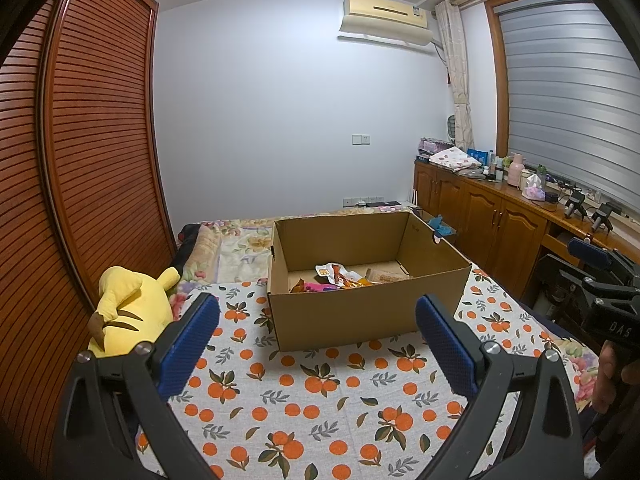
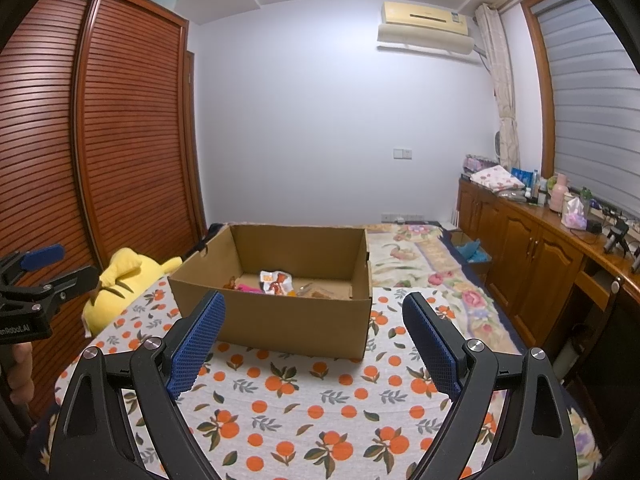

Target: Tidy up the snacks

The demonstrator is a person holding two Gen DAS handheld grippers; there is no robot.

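Both grippers, left gripper (image 1: 318, 334) and right gripper (image 2: 314, 330), gape wide and empty; snacks (image 1: 344, 276) lie ahead inside the box (image 1: 360, 312), equally near both.

Bedrm: slatted wardrobe (image 1: 100, 140), AC (image 1: 386, 10), shuttered window (image 1: 568, 100).

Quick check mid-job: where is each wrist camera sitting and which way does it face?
Left wrist: behind the open left tongs, aimed slightly down over the bedspread at the box; right tongs and a hand at right edge.
Right wrist: behind the open right tongs, same aim, box left of centre; left tongs at left edge.
Shared: box, snacks, yellow plush toy.
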